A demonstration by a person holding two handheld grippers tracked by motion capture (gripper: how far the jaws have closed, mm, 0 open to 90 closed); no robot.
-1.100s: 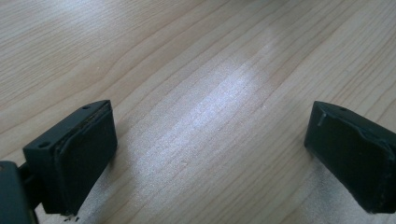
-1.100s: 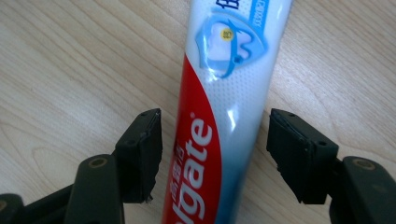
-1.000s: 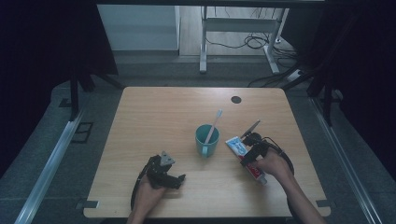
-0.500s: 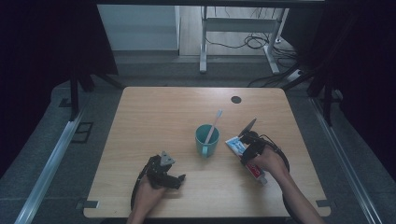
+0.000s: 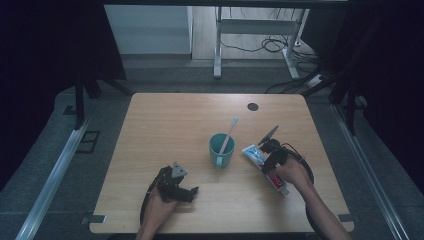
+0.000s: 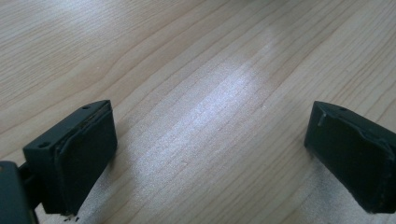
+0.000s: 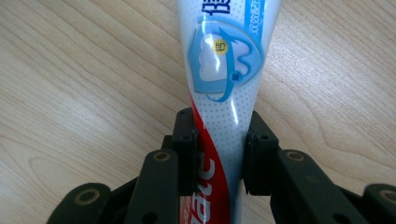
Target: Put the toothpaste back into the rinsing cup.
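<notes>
With the right tongs (image 7: 218,158), whose jaws have just been closing, now clenched on the white, blue and red toothpaste tube (image 7: 223,88) lying on the pale wooden table (image 5: 165,125) beside the teal mug (image 5: 221,148), lift it squarely; the left tongs (image 6: 210,154) rest released.

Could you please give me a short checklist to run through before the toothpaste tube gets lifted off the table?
1. Right gripper closed on the toothpaste tube: ok, the jaws have just been closing and the pads press on both sides of it.
2. Grip centred on the tube: ok, it runs straight between the jaws.
3. Tube still flat on the table: ok.
4. Cup with toothbrush upright, apart from the tube: ok.
5. Left gripper out of the way: ok, open over bare wood.
6. Tube cap on: cannot tell.
</notes>
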